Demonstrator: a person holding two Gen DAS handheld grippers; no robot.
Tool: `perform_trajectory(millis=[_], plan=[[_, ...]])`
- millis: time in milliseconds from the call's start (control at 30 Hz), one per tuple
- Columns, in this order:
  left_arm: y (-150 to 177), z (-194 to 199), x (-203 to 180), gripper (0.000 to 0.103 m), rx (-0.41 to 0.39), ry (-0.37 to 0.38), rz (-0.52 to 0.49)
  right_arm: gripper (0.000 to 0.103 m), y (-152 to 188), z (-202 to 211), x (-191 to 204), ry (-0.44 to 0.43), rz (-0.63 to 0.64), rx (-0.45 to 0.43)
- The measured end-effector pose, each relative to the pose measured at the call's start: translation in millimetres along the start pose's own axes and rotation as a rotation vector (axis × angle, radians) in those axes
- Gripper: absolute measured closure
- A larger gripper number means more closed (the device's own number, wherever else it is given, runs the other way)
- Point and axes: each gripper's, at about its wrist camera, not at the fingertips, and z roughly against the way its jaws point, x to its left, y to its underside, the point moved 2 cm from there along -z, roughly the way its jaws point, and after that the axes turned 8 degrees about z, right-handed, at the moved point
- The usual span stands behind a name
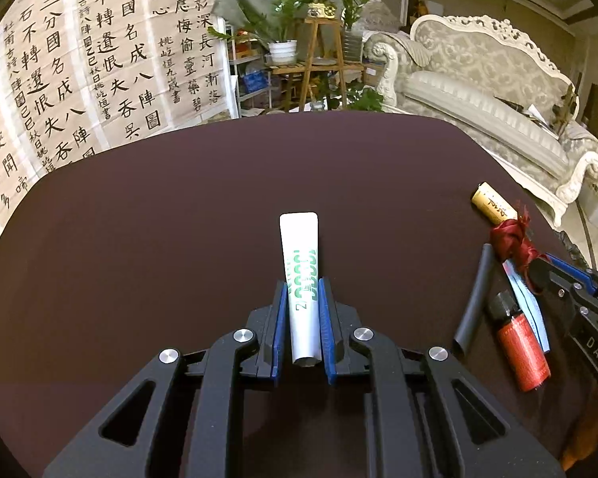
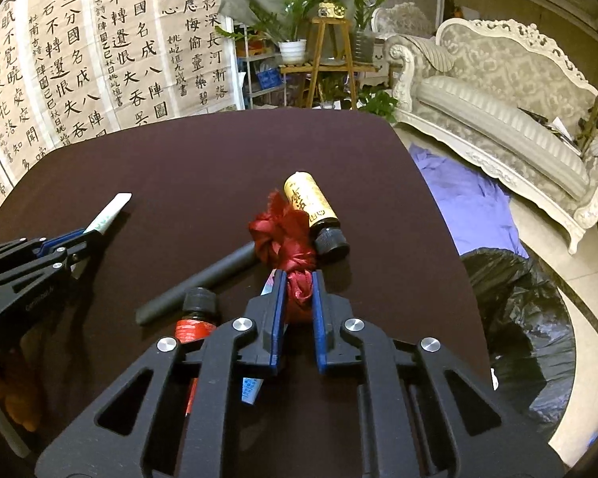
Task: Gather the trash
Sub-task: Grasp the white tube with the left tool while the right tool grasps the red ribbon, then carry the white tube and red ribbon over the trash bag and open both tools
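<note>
My left gripper (image 1: 302,292) is shut on a white tube with green print (image 1: 301,263), whose flat end points away over the dark table (image 1: 159,219). From the right wrist the same gripper (image 2: 89,235) shows at the left with the white tube (image 2: 109,213) sticking out. My right gripper (image 2: 299,283) is shut on a crumpled red ribbon (image 2: 283,235); the left wrist view shows that red ribbon (image 1: 510,239) at the right. Touching the ribbon lies a yellow-labelled bottle (image 2: 311,203) with a black cap.
A black tube (image 2: 195,283) and a red-labelled bottle (image 2: 193,320) lie left of my right gripper, with a blue-and-white packet (image 2: 253,390) under it. A black trash bag (image 2: 514,318) sits on the floor right of the table, beside purple cloth (image 2: 466,203) and a sofa (image 2: 498,91).
</note>
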Motion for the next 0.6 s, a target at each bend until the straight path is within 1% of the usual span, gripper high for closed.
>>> perform_trajectory(millis=[200, 367, 600], plan=[[-0.4, 11.0, 2.8, 0.086, -0.022, 0.011, 0.015, 0.092, 4.7, 20.3, -3.2, 0.02, -0.016, -0.036], [3.5, 25.7, -4.4, 0.086, -0.05, 0.036, 0.012, 0.092, 12.3, 39.0, -15.2, 0.054, -0.048, -0.06], [7.9, 44.1, -37.5, 0.086, -0.088, 0.094, -0.023, 0.092, 30.4, 59.4, -41.5, 0.109, -0.107, -0.074]])
